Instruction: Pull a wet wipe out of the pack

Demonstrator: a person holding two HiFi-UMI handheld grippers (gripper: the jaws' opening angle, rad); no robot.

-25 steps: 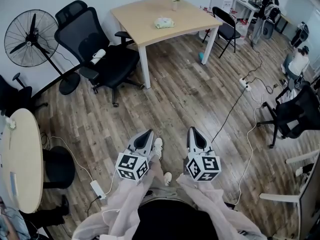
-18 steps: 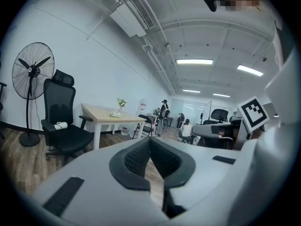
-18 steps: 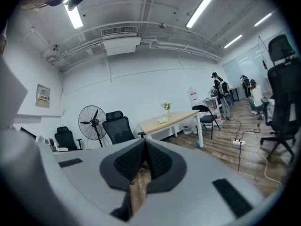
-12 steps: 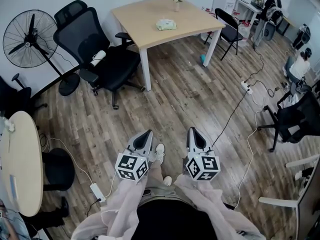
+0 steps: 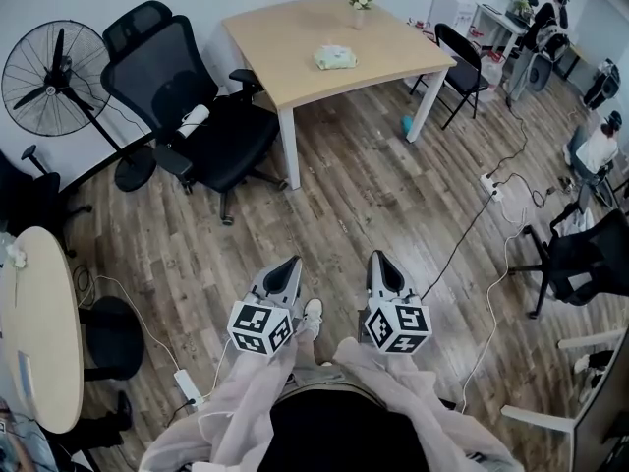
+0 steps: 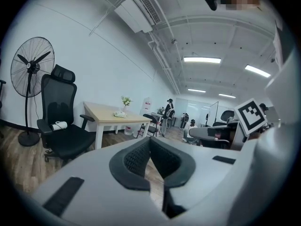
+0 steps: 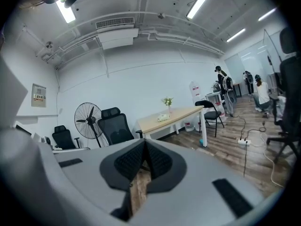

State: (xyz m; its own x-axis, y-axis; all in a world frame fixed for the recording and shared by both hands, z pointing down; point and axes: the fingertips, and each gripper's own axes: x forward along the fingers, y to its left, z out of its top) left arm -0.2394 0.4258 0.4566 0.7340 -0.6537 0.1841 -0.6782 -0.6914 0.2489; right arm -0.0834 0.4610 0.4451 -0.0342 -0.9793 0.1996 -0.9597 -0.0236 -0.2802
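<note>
wipe pack (image 5: pixel 335 57) on table (image 5: pixel 285 32), well beyond jaws

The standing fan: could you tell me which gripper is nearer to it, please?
Left. Both are far from the standing fan, but the left gripper is on the fan's side, and the right gripper is beside it, farther off.
</note>
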